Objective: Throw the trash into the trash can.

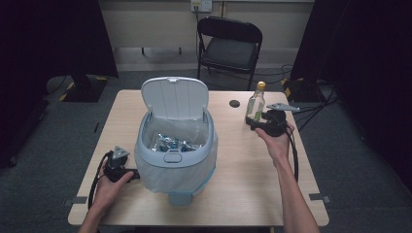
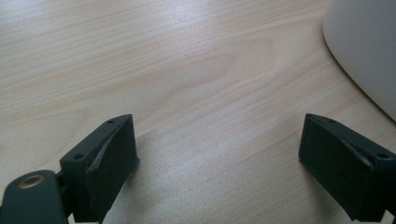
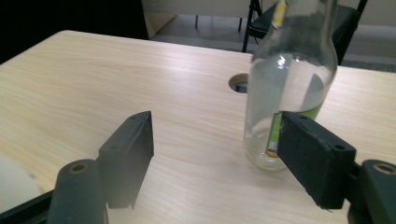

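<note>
A clear glass bottle [image 1: 256,103] with a gold cap and a green label stands upright at the table's back right. My right gripper [image 1: 253,121] is open just in front of it. In the right gripper view the bottle [image 3: 289,84] rises right behind the right-hand jaw, with the gripper's [image 3: 219,149] other jaw far from it and nothing pressed between the pads. A white lidded bin [image 1: 145,145] with its lid up stands mid-table and holds crumpled blue and silver wrappers [image 1: 172,143]. My left gripper [image 1: 127,173] rests open on the table beside the bin's left wall [image 2: 364,42], its jaws [image 2: 219,158] wide over bare wood.
A round cable hole [image 1: 234,103] lies in the tabletop just left of the bottle, and it sits behind the bottle [image 3: 240,83] in the right gripper view. A black folding chair [image 1: 229,48] stands beyond the table's far edge. Dark curtains flank the room.
</note>
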